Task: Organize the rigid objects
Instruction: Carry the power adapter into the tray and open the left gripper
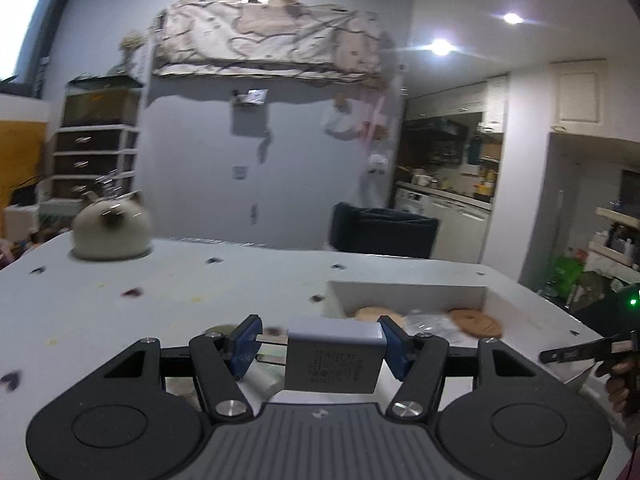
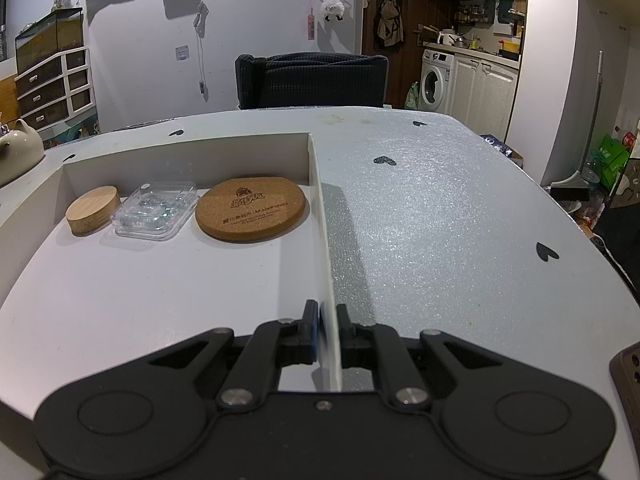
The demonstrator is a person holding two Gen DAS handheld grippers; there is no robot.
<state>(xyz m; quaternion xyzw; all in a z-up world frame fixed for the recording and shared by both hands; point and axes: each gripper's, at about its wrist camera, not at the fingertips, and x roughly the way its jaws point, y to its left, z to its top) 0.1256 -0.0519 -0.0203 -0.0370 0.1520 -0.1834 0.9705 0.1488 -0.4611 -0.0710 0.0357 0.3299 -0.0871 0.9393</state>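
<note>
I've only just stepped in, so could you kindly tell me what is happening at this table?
A person is sorting small items into a shallow white box. The left hand-held gripper holds a grey charger plug above the table, near the box. The right hand-held gripper is shut on the box's side wall, steadying it. A wooden lid, a clear plastic case and a cork coaster already lie inside.

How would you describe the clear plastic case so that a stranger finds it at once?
Look in the white tray on the table. Three things lie in a row at its far end. The clear case is the middle one, between the wooden lid and the cork coaster: the only transparent, rectangular one.
</note>
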